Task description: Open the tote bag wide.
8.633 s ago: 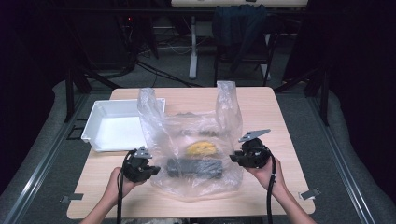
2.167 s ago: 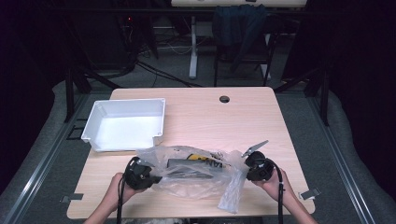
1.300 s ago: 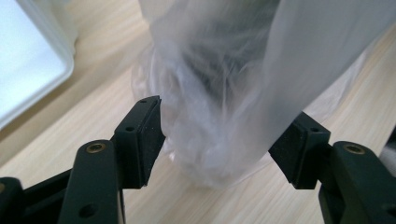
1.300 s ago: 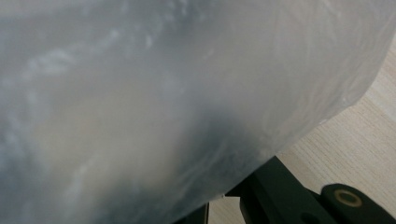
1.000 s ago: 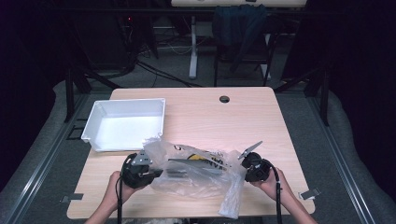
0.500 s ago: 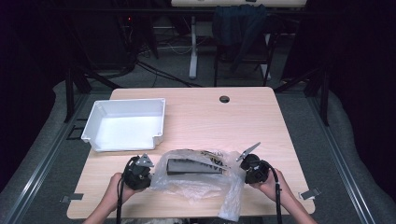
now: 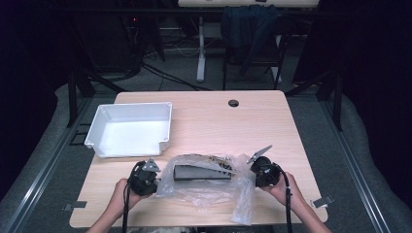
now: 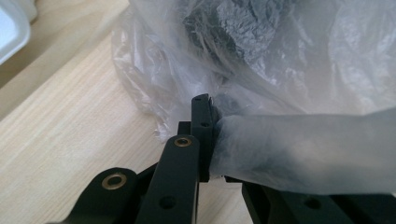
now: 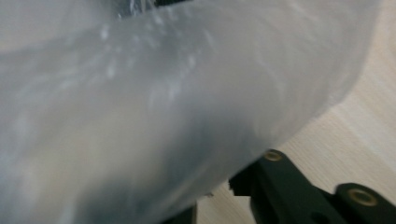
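A clear plastic bag (image 7: pixel 209 187) lies flattened on the wooden table (image 7: pixel 233 131) near its front edge, with a long dark box (image 7: pixel 201 172) inside. My left gripper (image 7: pixel 156 180) is at the bag's left end. In the left gripper view its jaws (image 8: pixel 217 135) are shut on a bunched fold of the bag (image 8: pixel 280 56). My right gripper (image 7: pixel 252 172) is at the bag's right end, where a loose handle hangs toward the table edge. Its jaws have just been opening. In the right gripper view the bag's film (image 9: pixel 163 93) drapes across them and hides the tips.
A white tray (image 7: pixel 131 128) stands at the back left of the table. A small round cable hole (image 7: pixel 233 103) is near the far edge. A chair with a dark garment (image 7: pixel 252 29) stands behind the table.
The bag has sunk and spread flatter on the table. Its raised left side has come down with my left gripper. The right hand has stayed where it was.
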`<state>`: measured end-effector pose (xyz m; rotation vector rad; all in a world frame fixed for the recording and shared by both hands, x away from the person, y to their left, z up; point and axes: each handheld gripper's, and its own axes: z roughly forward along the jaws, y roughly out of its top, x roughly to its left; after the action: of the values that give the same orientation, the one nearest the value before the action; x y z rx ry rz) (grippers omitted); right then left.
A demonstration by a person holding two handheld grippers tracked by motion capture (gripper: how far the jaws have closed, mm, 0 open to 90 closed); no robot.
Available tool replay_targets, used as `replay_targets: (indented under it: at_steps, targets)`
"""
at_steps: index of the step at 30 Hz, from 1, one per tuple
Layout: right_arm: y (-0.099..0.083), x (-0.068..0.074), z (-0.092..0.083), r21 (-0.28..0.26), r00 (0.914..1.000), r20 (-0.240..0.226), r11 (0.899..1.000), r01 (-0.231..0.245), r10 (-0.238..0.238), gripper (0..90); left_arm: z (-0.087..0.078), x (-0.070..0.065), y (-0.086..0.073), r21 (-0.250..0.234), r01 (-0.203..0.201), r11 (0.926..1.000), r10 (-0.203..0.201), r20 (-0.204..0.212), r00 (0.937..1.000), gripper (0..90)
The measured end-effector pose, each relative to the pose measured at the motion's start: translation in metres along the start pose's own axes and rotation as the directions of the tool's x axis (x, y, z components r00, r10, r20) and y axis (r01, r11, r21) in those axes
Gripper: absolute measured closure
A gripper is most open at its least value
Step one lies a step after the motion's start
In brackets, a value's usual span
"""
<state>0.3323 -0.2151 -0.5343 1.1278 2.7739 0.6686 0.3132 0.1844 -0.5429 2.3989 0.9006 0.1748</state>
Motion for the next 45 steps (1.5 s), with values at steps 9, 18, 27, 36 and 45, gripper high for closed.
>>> replay_targets:
  at_steps: [9, 18, 27, 36, 45]
  targets:
    - [-0.007, -0.002, -0.028, -0.062, 0.9998, 0.02, 0.998, 0.006, -0.005, 48.1, -0.002, 0.0, 0.001, -0.009, -0.013, 0.9999, 0.013, -0.015, 0.9998, 82.1]
    - [-0.012, -0.018, -0.071, -0.26, 0.996, 0.028, 0.963, -0.075, 0.085, 35.6, -0.002, 0.0, 0.002, -0.014, -0.012, 0.9998, 0.012, -0.019, 0.9997, 78.9]
    - [0.009, 0.005, -0.087, -0.342, 0.9983, -0.055, 0.939, -0.036, 0.018, 24.0, 0.0, 0.0, 0.003, -0.001, -0.017, 0.9999, 0.017, -0.015, 0.9997, 76.1]
    - [0.02, 0.027, -0.029, -0.141, 0.9964, -0.052, 0.988, 0.059, -0.067, 42.4, -0.004, 0.002, 0.003, 0.006, -0.023, 0.9997, 0.023, -0.013, 0.9997, 65.9]
    - [0.021, 0.026, -0.015, -0.128, 0.999, -0.004, 0.991, 0.044, -0.044, 86.3, -0.016, -0.006, 0.004, -0.015, -0.036, 0.9992, 0.036, -0.029, 0.9989, 40.2]
